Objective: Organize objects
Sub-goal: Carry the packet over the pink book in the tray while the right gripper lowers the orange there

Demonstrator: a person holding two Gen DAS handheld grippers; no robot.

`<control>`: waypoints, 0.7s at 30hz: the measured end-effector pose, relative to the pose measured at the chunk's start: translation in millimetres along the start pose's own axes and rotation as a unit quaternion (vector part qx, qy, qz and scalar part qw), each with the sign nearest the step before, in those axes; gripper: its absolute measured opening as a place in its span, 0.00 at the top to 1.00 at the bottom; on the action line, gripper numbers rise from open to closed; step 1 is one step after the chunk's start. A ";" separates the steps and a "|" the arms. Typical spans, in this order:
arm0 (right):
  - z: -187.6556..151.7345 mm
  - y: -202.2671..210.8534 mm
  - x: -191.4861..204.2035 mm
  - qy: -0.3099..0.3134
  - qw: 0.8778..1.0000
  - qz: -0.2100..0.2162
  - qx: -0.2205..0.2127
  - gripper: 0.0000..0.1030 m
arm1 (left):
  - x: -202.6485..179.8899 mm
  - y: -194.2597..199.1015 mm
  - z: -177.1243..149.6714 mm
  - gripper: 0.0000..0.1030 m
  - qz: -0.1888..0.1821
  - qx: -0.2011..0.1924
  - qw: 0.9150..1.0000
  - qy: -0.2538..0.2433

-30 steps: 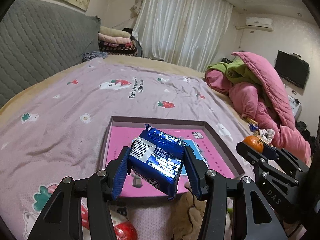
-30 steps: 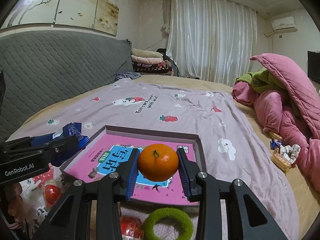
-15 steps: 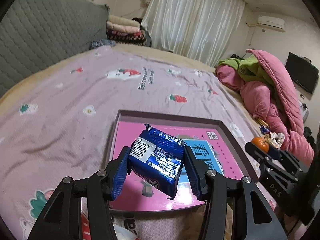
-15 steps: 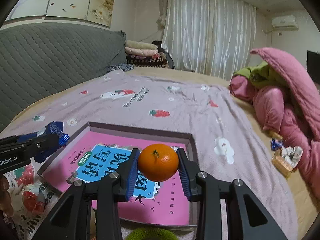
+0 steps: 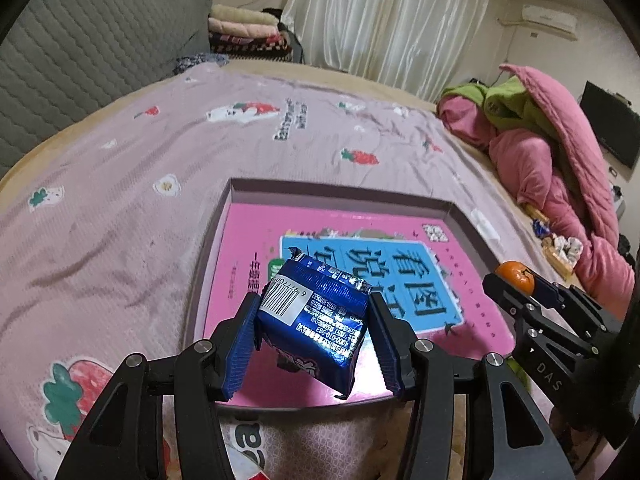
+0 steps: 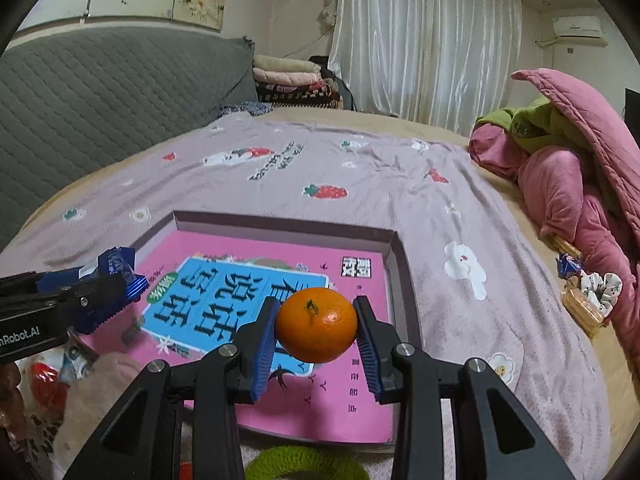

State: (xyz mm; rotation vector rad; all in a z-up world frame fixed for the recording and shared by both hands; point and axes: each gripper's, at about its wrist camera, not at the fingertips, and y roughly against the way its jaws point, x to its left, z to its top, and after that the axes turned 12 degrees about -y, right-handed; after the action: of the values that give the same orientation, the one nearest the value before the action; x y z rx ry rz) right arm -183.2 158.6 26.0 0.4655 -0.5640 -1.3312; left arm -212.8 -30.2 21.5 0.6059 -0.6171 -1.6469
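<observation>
My left gripper (image 5: 314,336) is shut on a shiny blue snack packet (image 5: 316,320) and holds it above the near left part of a shallow box tray (image 5: 344,194) with a pink and blue printed floor. My right gripper (image 6: 316,330) is shut on an orange mandarin (image 6: 317,324) and holds it above the tray's (image 6: 280,222) near right part. In the left wrist view the right gripper with the mandarin (image 5: 516,277) shows at the right. In the right wrist view the left gripper and its packet (image 6: 114,266) show at the left.
The tray lies on a bed with a lilac strawberry-print sheet (image 5: 120,200). A green hair band (image 6: 304,464) and red-wrapped items (image 6: 44,380) lie near me. A pink quilt pile (image 6: 580,184), a small basket (image 6: 584,304) and a grey headboard (image 6: 100,100) surround the bed.
Both grippers have moved forward and now hang over the tray, each still holding its object. The tray looks larger and closer in both views.
</observation>
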 end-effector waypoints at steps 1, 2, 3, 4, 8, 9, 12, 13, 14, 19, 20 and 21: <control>-0.9 -1.9 -0.4 -0.002 1.000 0.000 0.004 0.63 | -0.7 -1.8 -0.6 0.47 0.000 0.003 1.000 0.000; -2.1 -3.9 -0.8 -0.003 1.000 -0.001 0.009 0.63 | -1.8 -3.8 -1.6 0.47 -0.001 0.008 1.000 0.000; -3.5 -6.1 -1.0 -0.001 1.000 -0.002 0.015 0.63 | -2.6 -5.3 -2.4 0.47 -0.003 0.011 1.000 0.000; -5.0 -7.7 -1.2 0.000 1.000 -0.003 0.019 0.63 | -3.3 -6.8 -3.1 0.47 -0.004 0.014 1.000 0.000; -8.3 -13.4 -4.1 0.000 0.999 -0.006 0.034 0.63 | -6.9 -11.9 -6.4 0.47 0.005 0.024 1.000 -0.007; -9.3 -15.1 -5.3 0.000 0.999 -0.008 0.038 0.63 | -6.5 -12.5 -7.4 0.47 0.007 0.026 1.000 -0.007; -11.2 -18.1 -8.5 -0.002 0.999 -0.014 0.045 0.63 | -5.0 -14.6 -8.1 0.47 0.010 0.029 1.000 -0.003; -11.1 -19.0 -9.5 -0.003 0.999 -0.015 0.046 0.63 | -4.8 -15.2 -8.5 0.47 0.011 0.030 0.999 -0.004; -11.7 -20.6 -10.8 -0.005 0.999 -0.016 0.049 0.63 | -4.9 -15.7 -9.0 0.47 0.013 0.031 0.999 -0.004; -14.0 -24.8 -11.0 -0.006 0.998 -0.019 0.058 0.63 | -7.1 -20.6 -10.8 0.47 0.013 0.039 0.999 -0.004; -14.2 -25.6 -10.4 -0.004 0.998 -0.020 0.059 0.63 | -7.2 -21.6 -11.0 0.47 0.014 0.040 0.999 -0.004; -14.6 -26.4 -10.0 -0.003 0.998 -0.022 0.061 0.63 | -7.4 -22.5 -11.0 0.47 0.015 0.041 0.999 -0.004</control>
State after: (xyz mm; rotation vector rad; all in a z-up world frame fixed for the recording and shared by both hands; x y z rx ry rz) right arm -195.7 163.6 -2.8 0.5763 -0.6461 -1.3458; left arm -220.1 -20.4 -1.6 0.6467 -0.6983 -1.6034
